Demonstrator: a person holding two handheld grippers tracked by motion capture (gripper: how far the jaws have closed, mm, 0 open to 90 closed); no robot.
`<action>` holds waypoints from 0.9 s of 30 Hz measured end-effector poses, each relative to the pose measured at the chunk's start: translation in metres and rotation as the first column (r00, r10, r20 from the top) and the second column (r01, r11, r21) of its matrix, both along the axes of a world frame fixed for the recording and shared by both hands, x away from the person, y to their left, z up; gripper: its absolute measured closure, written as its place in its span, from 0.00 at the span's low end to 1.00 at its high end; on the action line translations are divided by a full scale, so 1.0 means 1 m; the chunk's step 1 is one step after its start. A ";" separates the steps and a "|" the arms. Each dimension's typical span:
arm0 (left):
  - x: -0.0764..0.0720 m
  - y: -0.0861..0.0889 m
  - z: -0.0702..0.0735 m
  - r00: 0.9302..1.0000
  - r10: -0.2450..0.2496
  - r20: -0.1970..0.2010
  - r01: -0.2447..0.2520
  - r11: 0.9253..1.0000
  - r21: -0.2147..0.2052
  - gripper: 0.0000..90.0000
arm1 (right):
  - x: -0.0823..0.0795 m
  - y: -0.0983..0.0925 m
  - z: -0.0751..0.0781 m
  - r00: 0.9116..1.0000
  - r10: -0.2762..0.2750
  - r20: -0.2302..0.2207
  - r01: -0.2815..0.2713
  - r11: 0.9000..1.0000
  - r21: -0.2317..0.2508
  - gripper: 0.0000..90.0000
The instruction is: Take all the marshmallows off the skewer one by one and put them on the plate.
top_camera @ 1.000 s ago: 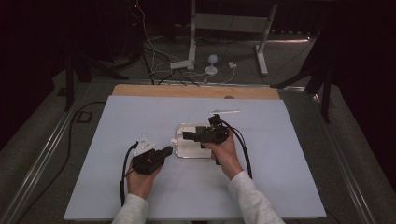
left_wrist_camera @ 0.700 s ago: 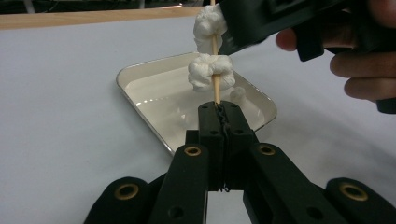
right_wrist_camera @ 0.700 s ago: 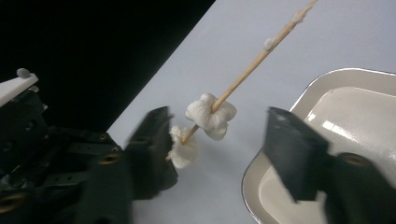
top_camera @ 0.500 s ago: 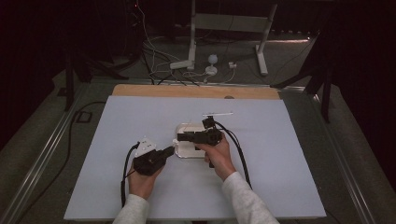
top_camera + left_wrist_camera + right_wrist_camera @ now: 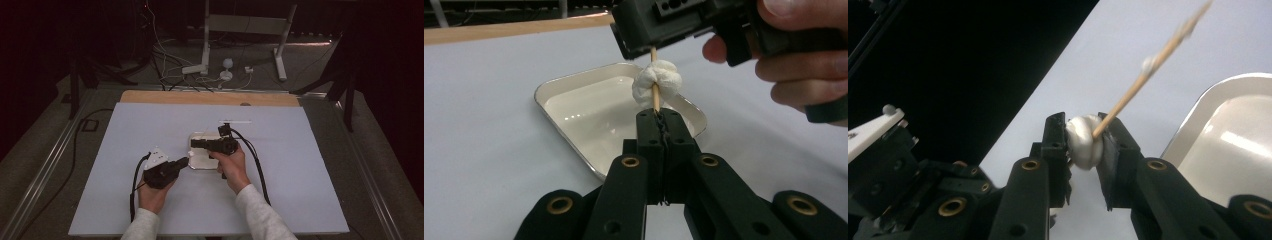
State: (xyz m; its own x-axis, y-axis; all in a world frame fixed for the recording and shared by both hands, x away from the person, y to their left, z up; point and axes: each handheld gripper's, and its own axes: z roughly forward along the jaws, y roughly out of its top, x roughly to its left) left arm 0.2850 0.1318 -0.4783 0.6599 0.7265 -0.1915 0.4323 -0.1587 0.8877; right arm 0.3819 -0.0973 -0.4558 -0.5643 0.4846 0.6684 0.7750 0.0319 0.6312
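The worktop [image 5: 310,165] is covered by a pale lavender-white sheet, with a bare strip of wooden edge [image 5: 200,97] along its far side. Beyond it, on the grey floor [image 5: 310,65], stand the white legs of a frame [image 5: 207,45], and beside them lies a tangle of cables [image 5: 170,75] with a small white round device [image 5: 227,64]. A dark black backdrop surrounds the scene.

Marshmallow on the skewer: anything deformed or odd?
Yes. The marshmallow is squashed and lumpy, pinched in the right gripper, over the white tray. The left gripper clamps the skewer just below it. Nothing spilled.
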 end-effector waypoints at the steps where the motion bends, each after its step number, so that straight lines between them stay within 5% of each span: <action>1: 0.000 0.000 0.000 1.000 -0.004 0.003 0.004 1.000 0.002 1.00 | 0.000 -0.001 0.001 1.000 -0.007 0.008 0.007 1.000 -0.003 0.85; 9: -0.002 -0.001 0.002 1.000 -0.018 0.013 0.018 1.000 0.015 1.00 | 0.002 -0.006 0.011 0.999 -0.026 0.047 0.027 0.999 -0.024 0.86; 27: -0.005 -0.003 0.003 0.999 -0.036 0.025 0.035 0.998 0.054 1.00 | 0.007 -0.021 0.019 0.993 -0.108 0.052 0.107 0.994 0.009 0.90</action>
State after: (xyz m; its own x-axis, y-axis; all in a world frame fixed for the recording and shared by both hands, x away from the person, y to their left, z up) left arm 0.2800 0.1283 -0.4754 0.6898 0.7112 -0.1354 0.4022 -0.2209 0.8885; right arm 0.3893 -0.1181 -0.4369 -0.5431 0.5405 0.6426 0.7399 -0.0538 0.6705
